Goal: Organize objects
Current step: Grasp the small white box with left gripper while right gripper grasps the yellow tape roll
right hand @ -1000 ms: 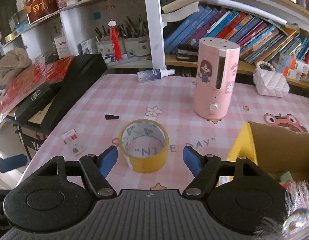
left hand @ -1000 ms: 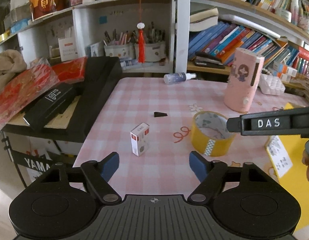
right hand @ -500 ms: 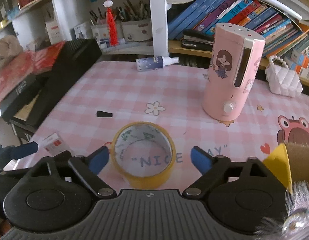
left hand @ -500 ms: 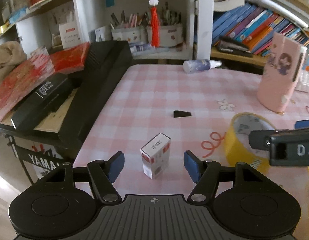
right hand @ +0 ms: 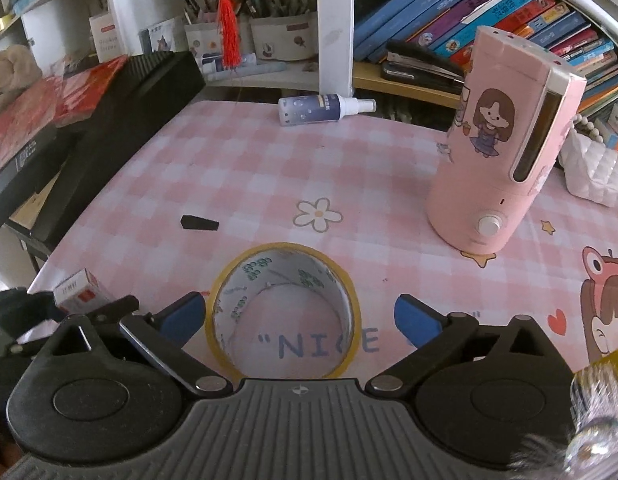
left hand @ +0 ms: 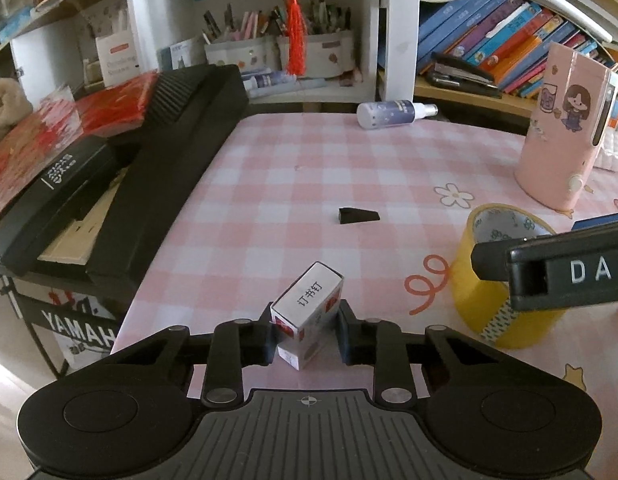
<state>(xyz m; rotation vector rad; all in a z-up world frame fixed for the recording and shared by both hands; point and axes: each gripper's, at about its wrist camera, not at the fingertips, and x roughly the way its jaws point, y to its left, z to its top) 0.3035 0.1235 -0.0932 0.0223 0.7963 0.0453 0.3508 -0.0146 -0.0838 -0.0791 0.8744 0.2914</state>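
Near the desk's left front edge, left gripper has its fingers closed in on the staple box, a small white-and-red carton. Both pads look pressed to the box's lower sides; the box sits tilted between them, top face angled up and away. Can't tell whether it is lifted or resting on the cloth.

Right gripper is at the desk's front edge, middle, fingers spread wide either side of the yellow tape roll. Roll stands flat on its rim, hollow up. No contact visible on either side; left pad is just beside the roll wall, right pad apart from it.

Judgement: step in hand is a double pickup, box on the left, tape on the right.

- Box grip is low and the box is tilted, so squeeze firm before lifting; a thin carton can pivot or pop out.
- Lift straight up, since the box is close to the desk edge and could be knocked off.
- For the tape, centre the roll between the pads, then close across the outer wall, not on the rim.
- Roll is light and slick, so it may slide forward when one pad touches first.

Black wedge piece, spray bottle and pink humidifier sit further back, untouched.
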